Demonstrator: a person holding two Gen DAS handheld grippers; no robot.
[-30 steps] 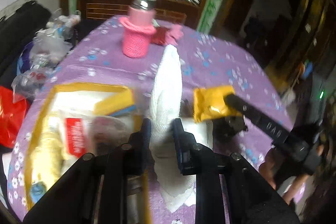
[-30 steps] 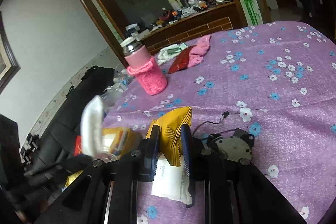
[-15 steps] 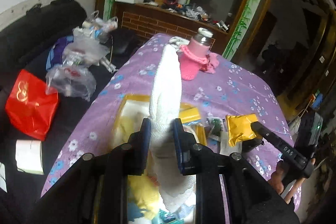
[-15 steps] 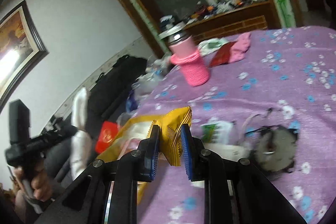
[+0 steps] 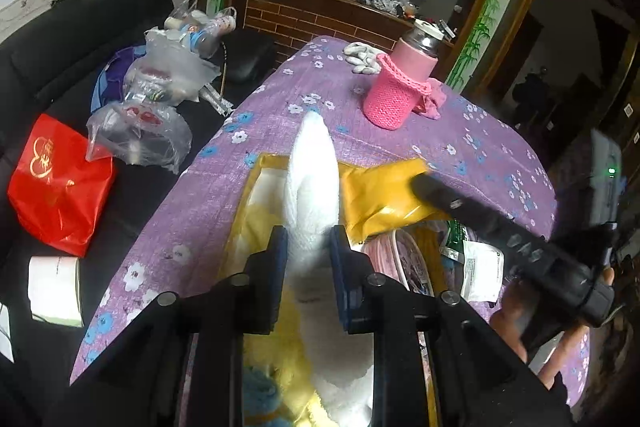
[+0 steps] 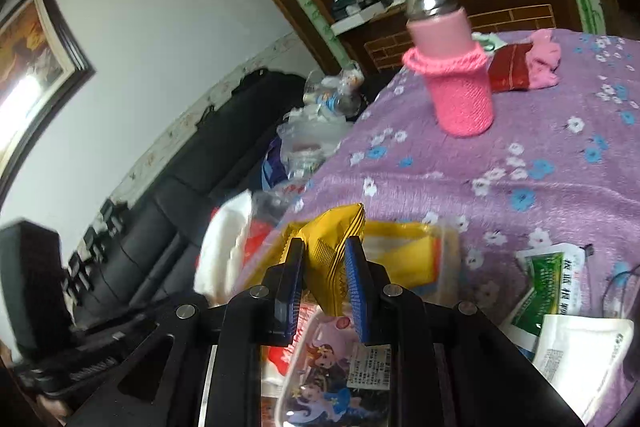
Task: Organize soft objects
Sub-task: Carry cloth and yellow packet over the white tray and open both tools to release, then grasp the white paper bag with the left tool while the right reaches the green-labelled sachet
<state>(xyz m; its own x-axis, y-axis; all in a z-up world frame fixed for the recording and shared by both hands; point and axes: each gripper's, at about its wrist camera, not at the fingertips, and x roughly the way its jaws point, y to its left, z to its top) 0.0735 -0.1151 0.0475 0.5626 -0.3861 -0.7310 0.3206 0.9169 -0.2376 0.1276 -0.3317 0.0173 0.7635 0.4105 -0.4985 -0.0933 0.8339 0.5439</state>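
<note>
My left gripper point(image 5: 307, 247) is shut on a white fluffy towel point(image 5: 312, 179) that stands up between the fingers, held over the yellow-rimmed box point(image 5: 256, 179) on the purple flowered table. My right gripper point(image 6: 324, 267) is shut on a yellow snack packet point(image 6: 334, 247), held over the same box point(image 6: 416, 227). In the left wrist view the packet point(image 5: 384, 199) and the right gripper's black body point(image 5: 520, 243) hang just right of the towel. In the right wrist view the towel point(image 6: 224, 251) is blurred at the left. The box holds yellow and blue soft things and a cartoon-print pouch point(image 6: 340, 375).
A flask in a pink knitted sleeve point(image 5: 404, 87) stands at the table's far side, with white gloves point(image 5: 362, 57) and a pink cloth point(image 6: 540, 61) near it. Green and white sachets point(image 6: 560, 307) lie right of the box. Plastic bags point(image 5: 160, 87) and a red bag point(image 5: 60, 183) lie on the dark sofa at the left.
The right gripper has carried the yellow packet left over the box, close beside the towel. The left gripper has come closer over the box with the towel still held.
</note>
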